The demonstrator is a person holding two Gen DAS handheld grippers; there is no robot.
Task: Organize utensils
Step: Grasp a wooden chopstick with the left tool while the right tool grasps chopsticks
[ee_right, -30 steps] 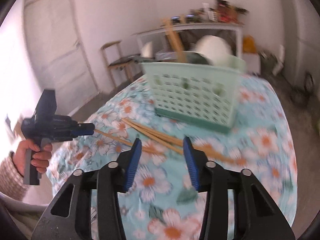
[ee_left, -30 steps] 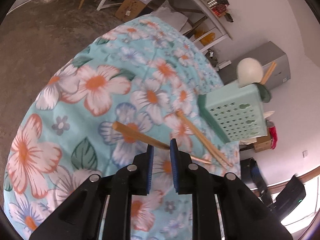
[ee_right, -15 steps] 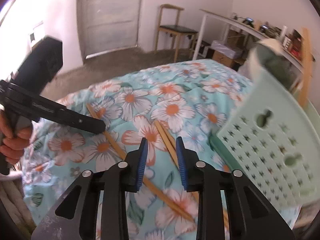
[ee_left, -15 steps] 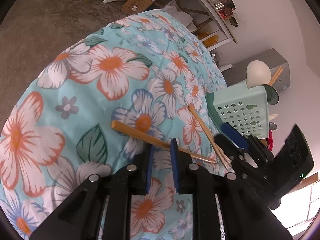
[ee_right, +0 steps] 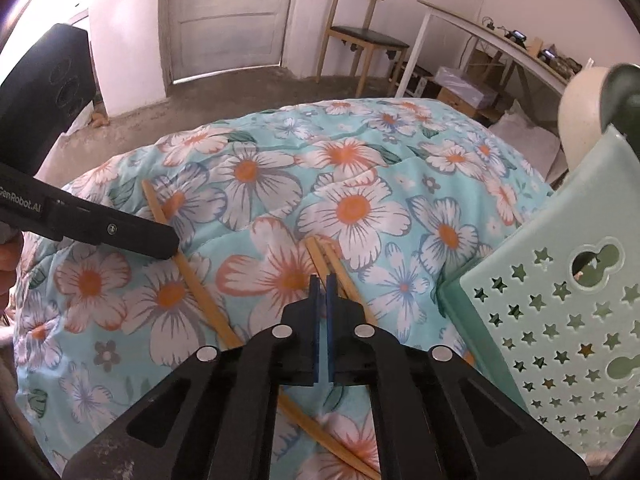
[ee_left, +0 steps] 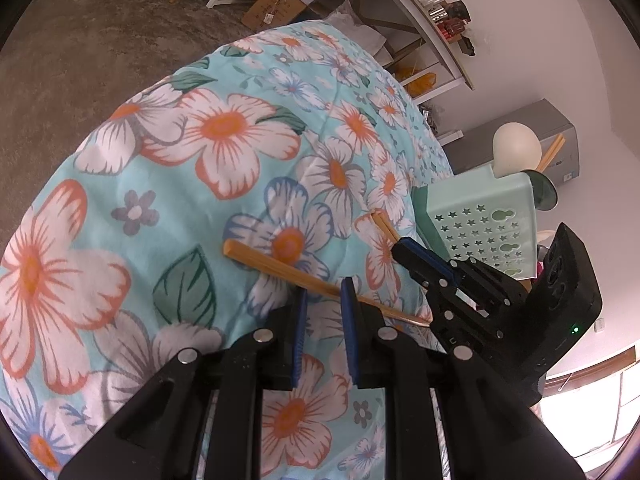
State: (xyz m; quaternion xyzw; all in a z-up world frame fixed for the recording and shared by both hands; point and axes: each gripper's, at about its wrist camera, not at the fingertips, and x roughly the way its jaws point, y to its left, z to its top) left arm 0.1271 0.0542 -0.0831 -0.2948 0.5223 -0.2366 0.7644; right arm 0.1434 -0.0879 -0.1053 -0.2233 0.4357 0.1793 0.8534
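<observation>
A mint green basket (ee_left: 480, 216) (ee_right: 560, 320) with a white spoon (ee_left: 516, 148) and other utensils stands on the floral cloth. A pair of wooden chopsticks (ee_right: 320, 250) (ee_left: 384, 222) lies beside it. My right gripper (ee_right: 322, 280) (ee_left: 400, 246) is down on that pair, its jaws closing to a thin slit with one stick running into it. A single chopstick (ee_left: 272, 266) (ee_right: 196, 284) lies flat, crossing just beyond my left gripper (ee_left: 324, 286) (ee_right: 168, 246). That gripper stands narrowly open with only cloth showing between its pads.
The cloth-covered table (ee_right: 260, 132) drops off to a concrete floor on its far side. A wooden chair (ee_right: 360, 36) and a white shelf table (ee_right: 480, 28) with boxes under it stand behind. A hand (ee_right: 8, 248) holds the left gripper at the left edge.
My right gripper swung down beside the basket onto the chopstick pair and its jaws closed from wide to nearly touching. It entered the left wrist view. The left gripper stayed put.
</observation>
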